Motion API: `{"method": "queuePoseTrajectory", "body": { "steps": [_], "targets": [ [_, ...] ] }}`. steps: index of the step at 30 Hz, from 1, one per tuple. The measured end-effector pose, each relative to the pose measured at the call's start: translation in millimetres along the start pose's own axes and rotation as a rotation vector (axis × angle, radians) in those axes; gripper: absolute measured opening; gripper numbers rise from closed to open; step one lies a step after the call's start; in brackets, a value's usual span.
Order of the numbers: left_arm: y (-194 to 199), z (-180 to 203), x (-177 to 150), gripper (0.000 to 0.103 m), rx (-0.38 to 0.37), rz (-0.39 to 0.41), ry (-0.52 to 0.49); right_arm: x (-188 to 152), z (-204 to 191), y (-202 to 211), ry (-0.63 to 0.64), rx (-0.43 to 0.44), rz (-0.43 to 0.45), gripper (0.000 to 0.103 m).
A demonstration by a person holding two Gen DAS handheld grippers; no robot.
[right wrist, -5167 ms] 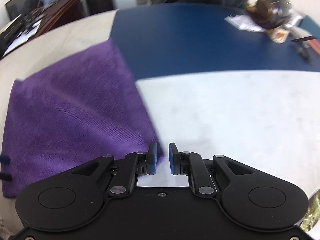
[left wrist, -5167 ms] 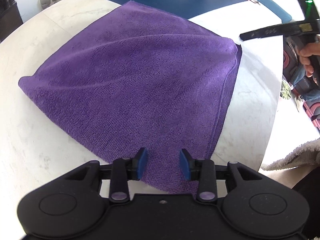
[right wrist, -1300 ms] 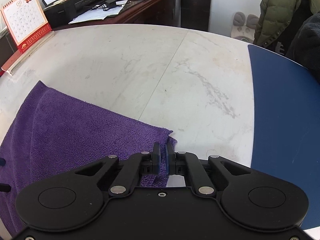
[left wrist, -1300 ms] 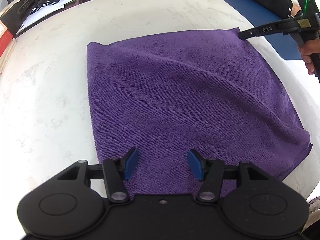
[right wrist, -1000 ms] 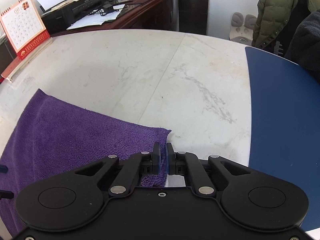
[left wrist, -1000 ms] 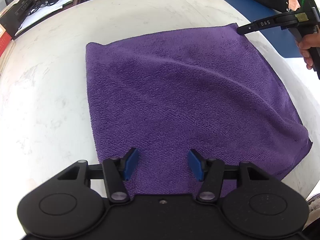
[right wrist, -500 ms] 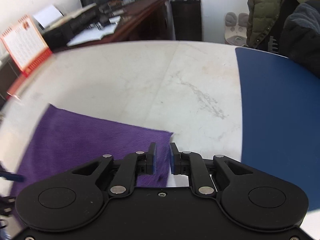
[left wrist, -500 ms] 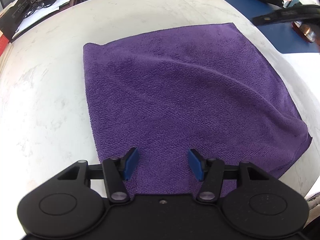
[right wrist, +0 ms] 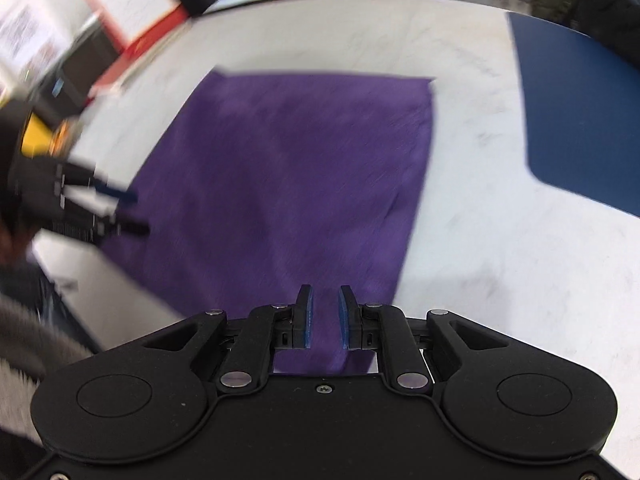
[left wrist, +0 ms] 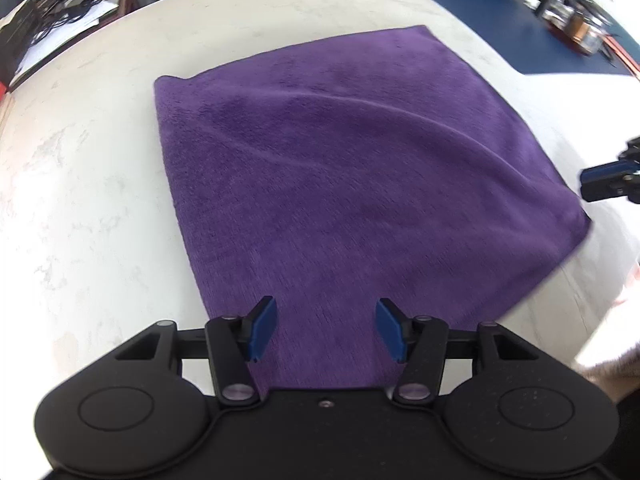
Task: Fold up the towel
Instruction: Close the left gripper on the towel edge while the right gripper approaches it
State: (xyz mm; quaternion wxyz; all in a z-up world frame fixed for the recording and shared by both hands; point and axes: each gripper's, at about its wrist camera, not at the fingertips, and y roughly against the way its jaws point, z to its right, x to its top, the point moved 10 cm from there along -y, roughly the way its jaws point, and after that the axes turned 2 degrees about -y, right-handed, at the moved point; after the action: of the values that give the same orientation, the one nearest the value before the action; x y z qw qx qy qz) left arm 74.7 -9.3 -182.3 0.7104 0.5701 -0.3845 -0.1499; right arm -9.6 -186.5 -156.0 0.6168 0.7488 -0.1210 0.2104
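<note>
A white marble table [left wrist: 88,184] is seen, partly covered by a blue mat [right wrist: 580,120]; a red-framed desk calendar [right wrist: 132,12] and a cluttered wooden desk [left wrist: 60,4] are set beyond it.

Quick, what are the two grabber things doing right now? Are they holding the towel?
Left gripper: open, holding nothing, above the purple towel.
Right gripper: jaws just opened slightly, a small gap, gripping nothing.
</note>
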Motion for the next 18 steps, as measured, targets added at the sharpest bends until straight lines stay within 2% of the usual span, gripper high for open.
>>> {"method": "queuePoseTrajectory", "body": {
  "steps": [2, 6, 8, 11, 15, 18],
  "targets": [
    [5, 8, -7, 0.052, -0.015, 0.004, -0.046, -5, -15, -2, 0.085, -0.004, -0.010, 0.021],
    [8, 22, -16, 0.051, -0.025, 0.004, -0.149, -7, -41, -8, 0.273, -0.030, -0.024, 0.021],
    [6, 26, -19, 0.044, -0.030, -0.001, -0.189, -8, -49, -10, 0.327, -0.033, -0.025, 0.021],
    [3, 34, -20, 0.041, -0.032, -0.002, -0.251, -11, -60, -11, 0.412, -0.035, -0.025, 0.021],
    [-3, 47, -20, 0.037, -0.025, 0.005, -0.346, -12, -65, -10, 0.464, -0.036, -0.035, 0.021],
    [-5, 56, -18, 0.034, -0.003, 0.013, -0.422, -9, -66, -6, 0.438, -0.029, -0.034, 0.023]
  ]
}}
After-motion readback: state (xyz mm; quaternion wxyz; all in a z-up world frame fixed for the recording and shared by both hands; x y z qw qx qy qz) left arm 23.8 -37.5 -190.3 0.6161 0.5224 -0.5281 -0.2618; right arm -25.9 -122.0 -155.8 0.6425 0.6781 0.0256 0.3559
